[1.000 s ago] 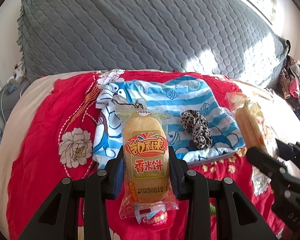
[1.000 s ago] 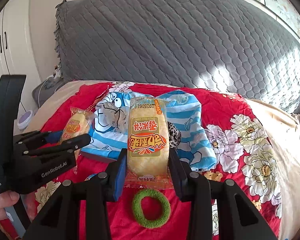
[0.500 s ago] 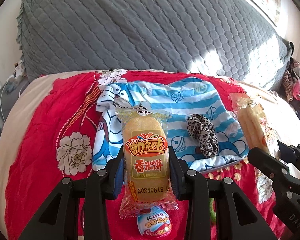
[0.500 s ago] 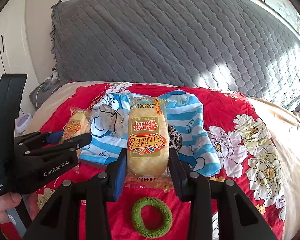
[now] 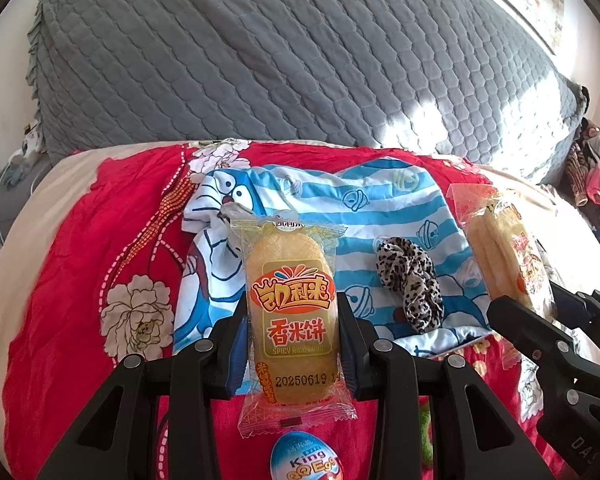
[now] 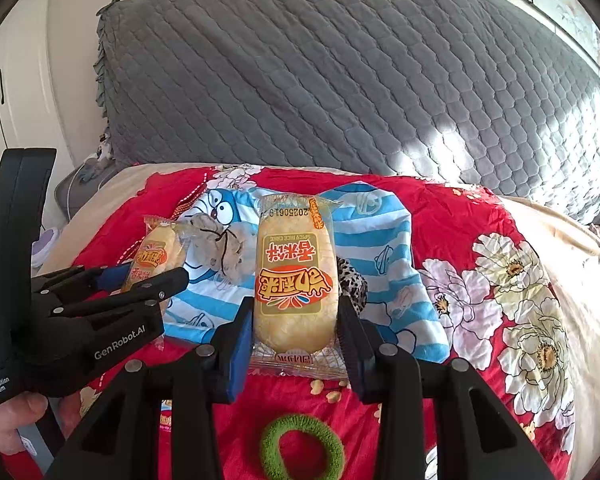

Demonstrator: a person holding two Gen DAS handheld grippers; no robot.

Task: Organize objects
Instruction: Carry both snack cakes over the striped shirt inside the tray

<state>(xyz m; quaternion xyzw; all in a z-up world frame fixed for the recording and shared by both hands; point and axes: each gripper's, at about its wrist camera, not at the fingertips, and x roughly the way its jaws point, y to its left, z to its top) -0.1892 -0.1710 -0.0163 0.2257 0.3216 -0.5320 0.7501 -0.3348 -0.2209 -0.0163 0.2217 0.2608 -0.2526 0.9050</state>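
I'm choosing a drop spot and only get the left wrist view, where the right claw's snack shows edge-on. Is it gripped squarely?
Observer: Yes. The right claw is shut on its rice cake pack, with its pads on both long sides.
Operator: Anything lying near it?
Observer: A green hair tie lies flat on the red sheet, nearer the camera than the pack.
Operator: And my left claw from there?
Observer: The left claw is shut on a second pack, and a hand shows below its handle.

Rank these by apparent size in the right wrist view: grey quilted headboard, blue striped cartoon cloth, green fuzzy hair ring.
1. Grey quilted headboard
2. Blue striped cartoon cloth
3. Green fuzzy hair ring, smallest although nearest the camera.
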